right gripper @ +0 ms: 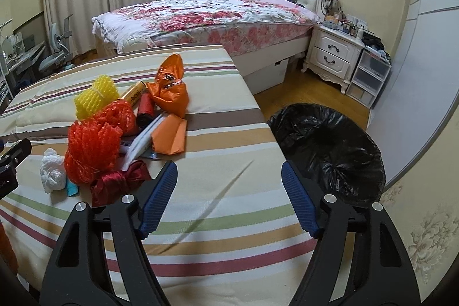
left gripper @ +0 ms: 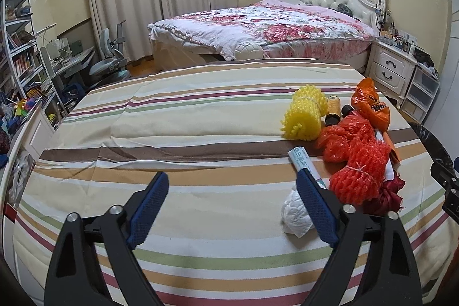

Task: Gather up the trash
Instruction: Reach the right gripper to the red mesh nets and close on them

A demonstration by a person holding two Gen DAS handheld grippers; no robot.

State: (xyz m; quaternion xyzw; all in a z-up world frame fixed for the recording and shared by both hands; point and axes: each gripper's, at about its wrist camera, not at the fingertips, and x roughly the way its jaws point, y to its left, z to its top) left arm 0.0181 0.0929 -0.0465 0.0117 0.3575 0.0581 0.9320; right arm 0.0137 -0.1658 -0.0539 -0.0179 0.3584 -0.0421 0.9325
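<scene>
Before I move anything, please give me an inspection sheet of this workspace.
Surface: striped bed cover, creased, mostly bare on its left part.
Job's things: trash pile near the right edge: yellow foam net, red foam net, orange bags, crumpled white tissue, dark red cloth; black-lined bin on the floor beside the bed.
Clutter: nothing seen.
Grippers: left hand-held gripper open, empty; right hand-held gripper open, empty.
Cables: nothing seen.
Surroundings: floral bed, nightstand, bookshelf.
</scene>
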